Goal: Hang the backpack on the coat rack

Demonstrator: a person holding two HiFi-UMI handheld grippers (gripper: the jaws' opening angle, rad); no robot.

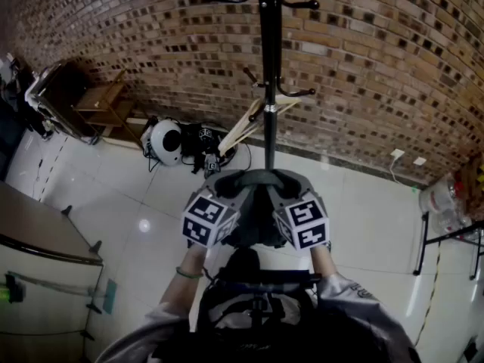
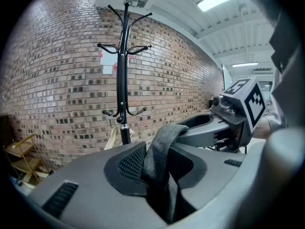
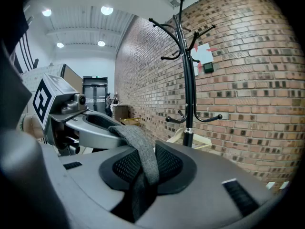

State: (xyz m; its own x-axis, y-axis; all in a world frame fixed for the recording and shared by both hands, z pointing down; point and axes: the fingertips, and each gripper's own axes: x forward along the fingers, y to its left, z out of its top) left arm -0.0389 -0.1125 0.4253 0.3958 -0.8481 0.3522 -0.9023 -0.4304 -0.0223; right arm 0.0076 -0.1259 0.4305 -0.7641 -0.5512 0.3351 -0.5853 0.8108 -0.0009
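The black coat rack stands straight ahead against the brick wall, with curved hooks low on its pole and more at the top. Both grippers are held close together in front of it. The left gripper is shut on the backpack's grey handle strap. The right gripper is shut on the same strap. The dark backpack hangs below them, close to the person's body. Each gripper view shows the other gripper beside it.
A white helmet and dark gear lie on the tiled floor left of the rack's base, with pale wooden hangers leaning there. A wooden shelf stands at the back left, a table at the near left, a stand with a bag at the right.
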